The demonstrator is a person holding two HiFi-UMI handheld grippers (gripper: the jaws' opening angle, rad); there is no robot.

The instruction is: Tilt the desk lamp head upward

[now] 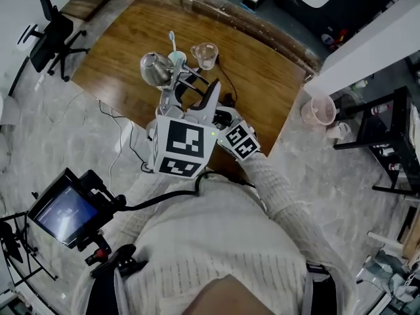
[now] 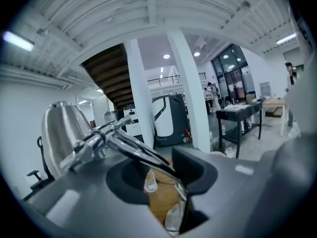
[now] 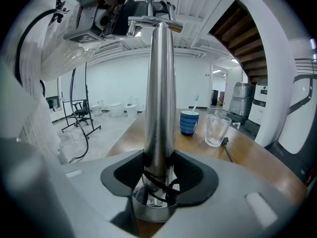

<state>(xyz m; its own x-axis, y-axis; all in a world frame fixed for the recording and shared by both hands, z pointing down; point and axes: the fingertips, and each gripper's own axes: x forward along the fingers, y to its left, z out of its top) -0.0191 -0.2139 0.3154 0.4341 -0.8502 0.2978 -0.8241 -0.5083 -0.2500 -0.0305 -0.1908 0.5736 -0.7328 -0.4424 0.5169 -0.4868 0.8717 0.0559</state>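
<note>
Lamp head [image 2: 62, 133] stands near upright; right tool [image 3: 158, 178] clamps upright post [image 3: 159, 83], left tool [image 2: 159, 182] spread around arm [image 2: 136, 147].

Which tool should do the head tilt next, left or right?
Left. The left tool has its jaws apart around the lamp arm, right beside the lamp head, so it is probably free to push that up. The right tool is clamped on the lamp post, bracing it.

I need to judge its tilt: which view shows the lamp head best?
The left gripper view: the lamp head looms close, side-on, at left. The head view shows the lamp head small, from above. The right gripper view shows only the post.
</note>
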